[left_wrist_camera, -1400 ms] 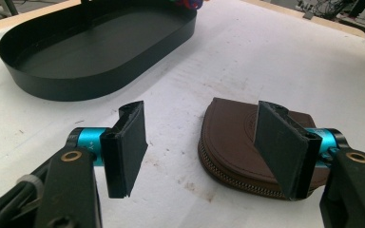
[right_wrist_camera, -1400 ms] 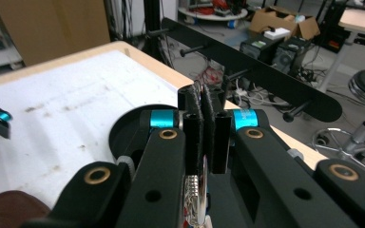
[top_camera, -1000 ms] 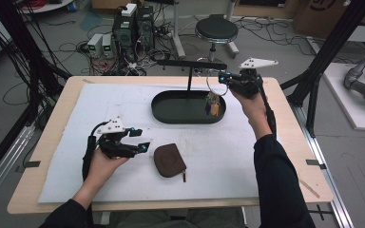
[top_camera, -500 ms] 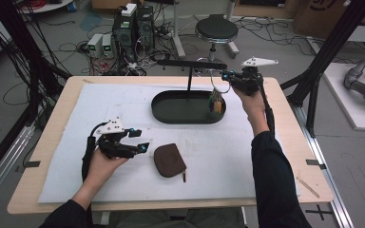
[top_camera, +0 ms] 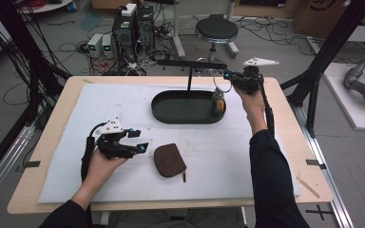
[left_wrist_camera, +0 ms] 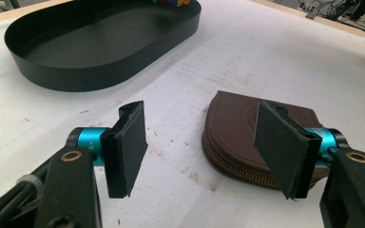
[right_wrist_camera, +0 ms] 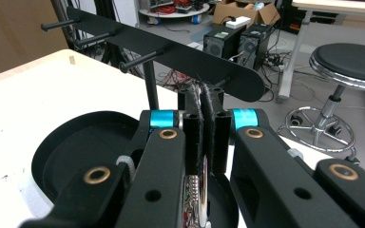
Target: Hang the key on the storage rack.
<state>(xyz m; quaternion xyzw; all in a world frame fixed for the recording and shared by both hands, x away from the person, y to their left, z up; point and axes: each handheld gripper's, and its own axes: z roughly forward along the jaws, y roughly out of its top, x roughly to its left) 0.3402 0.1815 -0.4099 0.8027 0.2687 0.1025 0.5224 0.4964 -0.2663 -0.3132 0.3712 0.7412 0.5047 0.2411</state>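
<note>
Right gripper (right_wrist_camera: 203,123): jaws pressed together on a metal ring (right_wrist_camera: 198,190)
Ahead: black peg rack (right_wrist_camera: 171,52)
Below: black oval tray (right_wrist_camera: 83,152)

Beyond the far edge of my bench (top_camera: 52,111) I see a round black stool (top_camera: 214,29) on a chrome base, standing on the grey floor. Left of it sit two dark computer towers (top_camera: 134,26) with smaller grey boxes (top_camera: 100,45) beside them, amid tangled cables (top_camera: 71,47). Cardboard boxes (top_camera: 321,12) stand at the far right.
</note>
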